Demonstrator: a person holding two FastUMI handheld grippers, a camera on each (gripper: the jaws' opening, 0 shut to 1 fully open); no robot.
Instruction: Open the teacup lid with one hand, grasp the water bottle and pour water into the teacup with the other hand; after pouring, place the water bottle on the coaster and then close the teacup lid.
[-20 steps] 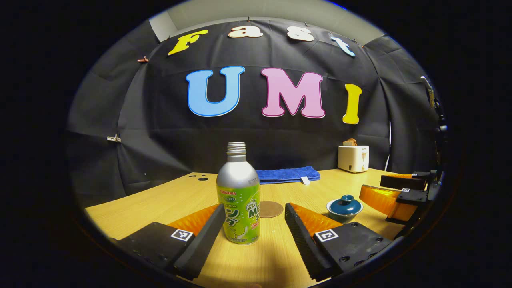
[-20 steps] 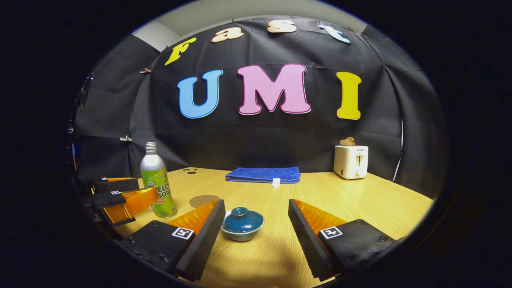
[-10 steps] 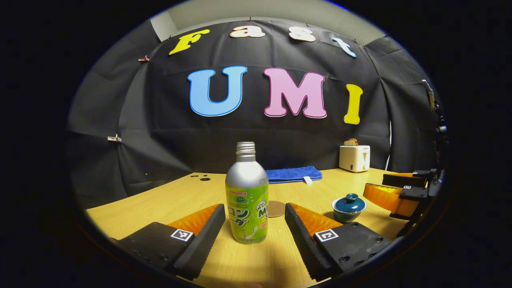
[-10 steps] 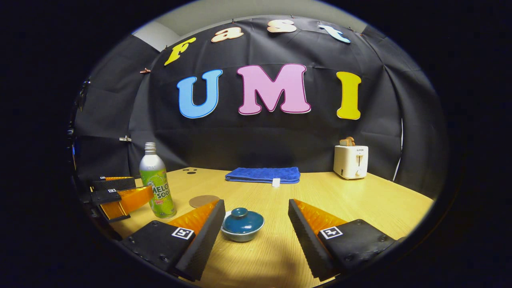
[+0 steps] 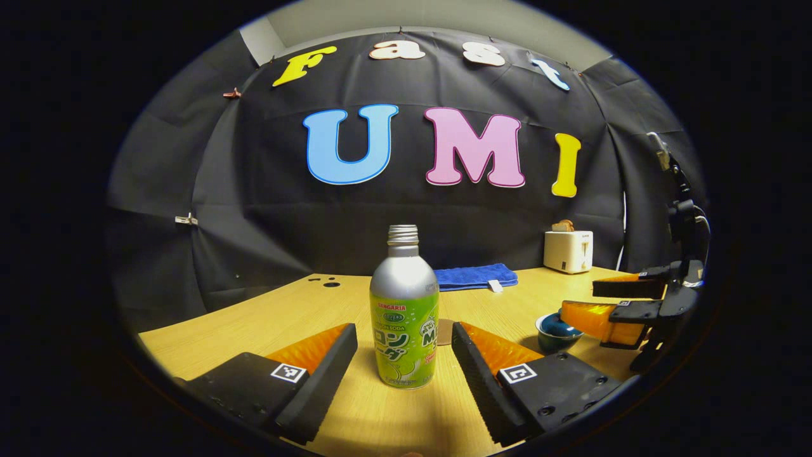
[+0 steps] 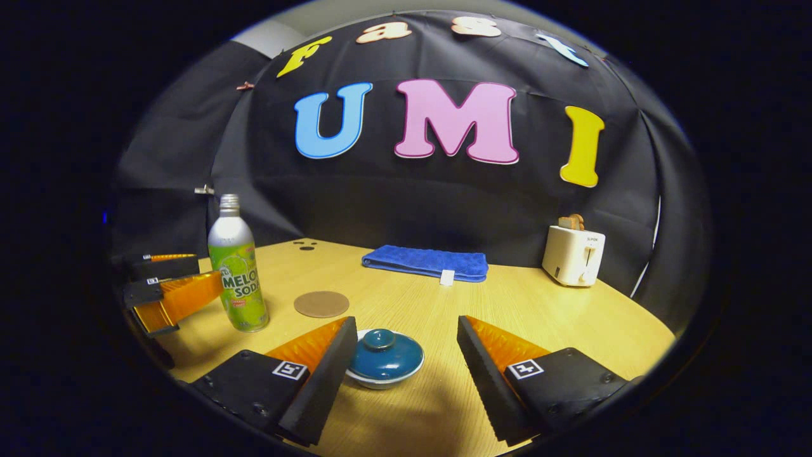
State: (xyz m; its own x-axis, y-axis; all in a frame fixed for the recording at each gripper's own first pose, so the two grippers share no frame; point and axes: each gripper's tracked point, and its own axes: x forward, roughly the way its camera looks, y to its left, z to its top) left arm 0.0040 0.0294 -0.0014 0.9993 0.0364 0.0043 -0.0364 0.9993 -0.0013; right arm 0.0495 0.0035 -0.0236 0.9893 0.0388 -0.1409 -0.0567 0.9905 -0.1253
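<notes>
- A folded blue towel (image 6: 425, 262) with a small white tag lies at the far edge of the wooden tabletop (image 6: 539, 317), centre of the frame.
- A white toaster (image 6: 573, 254) holding toast stands at the right, well apart from the towel.
- Small dark holes (image 6: 306, 244) mark the tabletop's far left.

The left gripper (image 5: 404, 365) had two black wedge-shaped fingers (image 5: 317, 381) with ribbed orange backs, and each base carried a small square black-and-white marker. The right gripper (image 6: 404, 368) matched it, with screws set in its black bases.

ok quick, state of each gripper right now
left gripper: open, bottle between its fingers, not gripped
right gripper: open, over the teacup lid, holding nothing
</notes>
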